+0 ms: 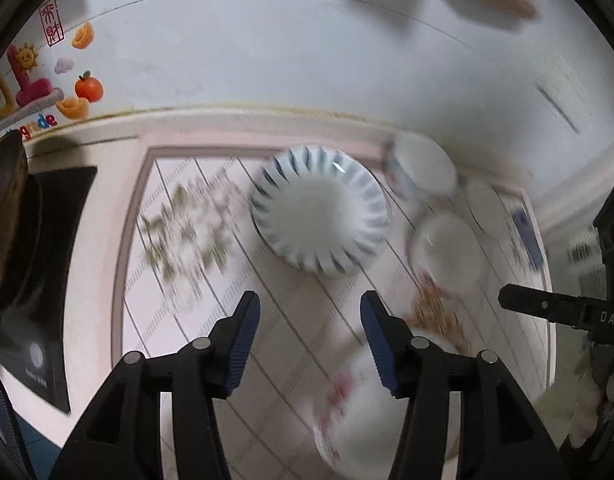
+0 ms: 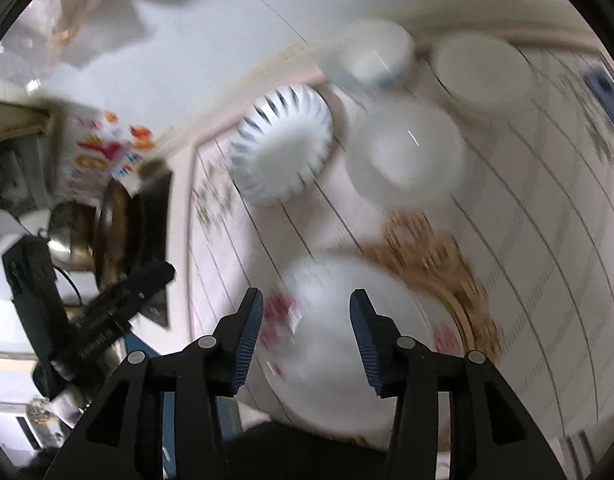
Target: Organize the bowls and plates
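Note:
Both views are motion-blurred. A white bowl with blue radial stripes (image 1: pixel 321 210) (image 2: pixel 281 152) sits on the pink lined tablecloth (image 1: pixel 195 320), ahead of my open, empty left gripper (image 1: pixel 309 308). A plain white bowl (image 1: pixel 447 254) (image 2: pixel 405 152) lies right of it. A white bowl with red flower print (image 1: pixel 355 412) (image 2: pixel 339 344) sits low, under my open, empty right gripper (image 2: pixel 305 306). A white cup-like bowl (image 1: pixel 421 166) (image 2: pixel 377 54) and a white plate (image 2: pixel 483 70) stand near the far edge.
A black stovetop (image 1: pixel 47 272) with a dark pan (image 1: pixel 7 208) is at the left. A metal kettle (image 2: pixel 73 240) stands beside it. A gold-patterned plate (image 2: pixel 439 264) lies right of the flowered bowl. The other gripper (image 1: pixel 563 312) (image 2: pixel 119 300) shows in each view. A wall with stickers (image 1: pixel 47 80) is behind.

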